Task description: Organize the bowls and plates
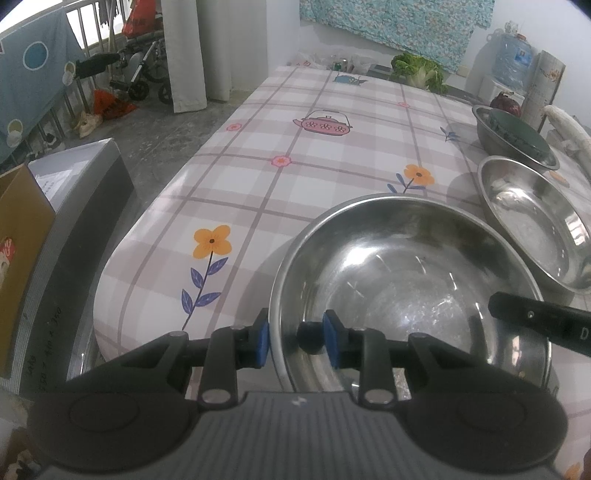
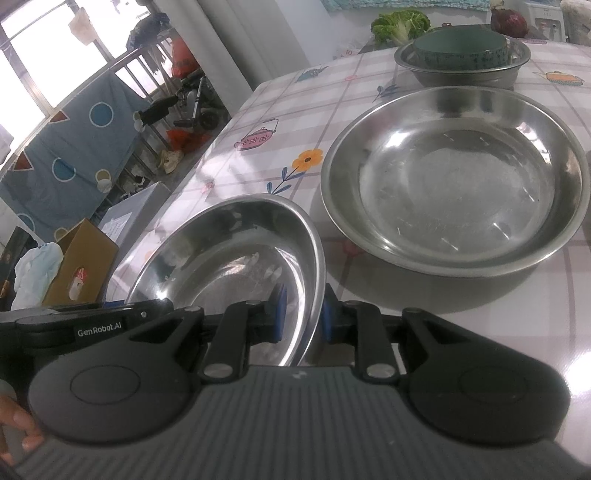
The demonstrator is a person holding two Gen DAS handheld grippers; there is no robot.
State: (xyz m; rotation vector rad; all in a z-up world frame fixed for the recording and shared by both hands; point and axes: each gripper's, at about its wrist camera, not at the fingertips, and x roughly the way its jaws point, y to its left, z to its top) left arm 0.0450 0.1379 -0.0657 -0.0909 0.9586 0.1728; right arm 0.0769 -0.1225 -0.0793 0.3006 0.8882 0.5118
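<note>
Both grippers hold the same steel bowl (image 1: 406, 288) by its rim, at the near edge of the tabletop (image 1: 295, 155) with its flowered check cloth. The left gripper (image 1: 295, 338) straddles the bowl's left rim, one blue pad outside the wall and one inside; its jaws stand only part closed around the thin metal, and from this angle it is hard to say whether both pads press on it, though the inner one seems to stand a little clear. The right gripper (image 2: 301, 314) pinches the bowl's right rim, its jaws closed tight on the steel with a pad on each face. In the right wrist view the bowl looks tilted, its left side lower, but the fisheye lens may exaggerate this.

Just beyond the held bowl, to its right, a wide steel basin (image 2: 458, 177) sits flat on the cloth. Farther from the held bowl, behind that basin, a smaller steel basin (image 2: 461, 70) carries a green bowl (image 2: 460, 50) nested inside it. Leafy greens (image 2: 400, 20) lie at the far edge, beyond the nested pair. To the held bowl's left, off the tabletop, stands a cardboard box (image 2: 83, 258).
</note>
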